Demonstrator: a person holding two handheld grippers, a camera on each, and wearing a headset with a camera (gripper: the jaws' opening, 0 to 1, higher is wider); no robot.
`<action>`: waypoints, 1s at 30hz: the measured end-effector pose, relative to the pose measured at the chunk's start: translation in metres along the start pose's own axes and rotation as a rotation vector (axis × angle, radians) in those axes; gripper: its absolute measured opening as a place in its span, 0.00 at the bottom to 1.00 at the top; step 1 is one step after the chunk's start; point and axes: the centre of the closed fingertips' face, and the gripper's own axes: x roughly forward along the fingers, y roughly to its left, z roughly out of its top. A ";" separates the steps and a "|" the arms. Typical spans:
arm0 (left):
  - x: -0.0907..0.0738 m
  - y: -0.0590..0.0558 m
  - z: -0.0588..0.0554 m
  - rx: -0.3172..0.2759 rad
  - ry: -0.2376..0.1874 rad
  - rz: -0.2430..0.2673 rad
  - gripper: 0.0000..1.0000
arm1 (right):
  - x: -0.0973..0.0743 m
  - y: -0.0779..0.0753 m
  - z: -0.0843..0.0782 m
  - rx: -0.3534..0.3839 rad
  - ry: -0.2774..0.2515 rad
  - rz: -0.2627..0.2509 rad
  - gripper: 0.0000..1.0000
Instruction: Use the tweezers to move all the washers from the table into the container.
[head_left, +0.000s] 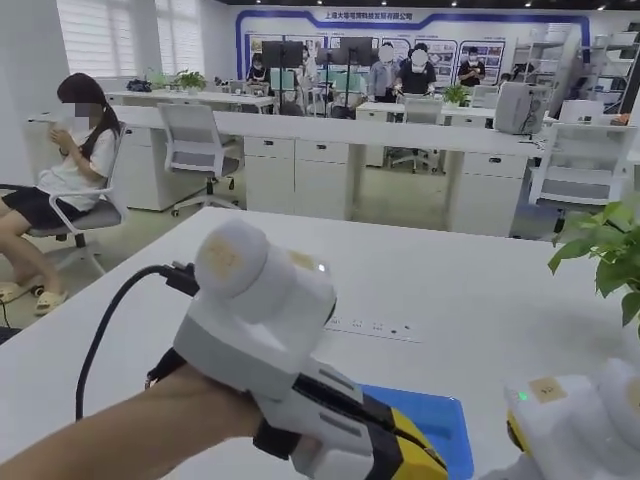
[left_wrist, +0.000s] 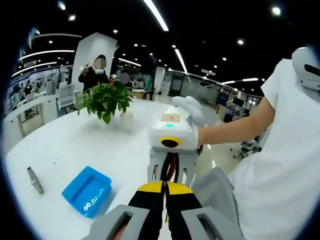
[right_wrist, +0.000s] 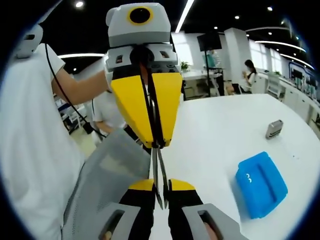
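At the far left of the head view a person (head_left: 68, 165) sits on an office chair. The left hand-held gripper (head_left: 425, 458) hangs over the white counter (head_left: 450, 280), its black cable looping off to the left. Just beyond it a short row of small specks (head_left: 375, 326) lies on the counter, too small to tell as washers. To the right lies the blue container (head_left: 440, 425), partly behind that hand-held gripper's yellow jaws. A leafy plant (head_left: 600, 250) stands at the right edge. On the far wall a blue banner (head_left: 370, 15) carries white Chinese characters, too small to read.

In the right gripper view, the left hand-held gripper's yellow jaws are pressed together on the tweezers (right_wrist: 157, 167). The tweezer tips reach down between the narrow-set jaws of the right hand-held gripper (right_wrist: 161, 190); I cannot tell whether those jaws pinch them. To the right, small white marks show on the container, and a small grey metal piece (right_wrist: 274, 128) lies beyond it.
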 end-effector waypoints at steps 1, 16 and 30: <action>0.000 0.001 -0.001 -0.001 0.005 0.005 0.00 | 0.000 -0.001 -0.002 -0.007 0.017 -0.006 0.05; -0.001 0.007 -0.018 0.019 0.103 0.057 0.00 | -0.010 -0.011 -0.016 -0.083 0.107 -0.065 0.04; 0.011 0.020 -0.082 0.102 0.361 0.088 0.00 | -0.015 -0.022 -0.022 -0.124 0.157 -0.102 0.02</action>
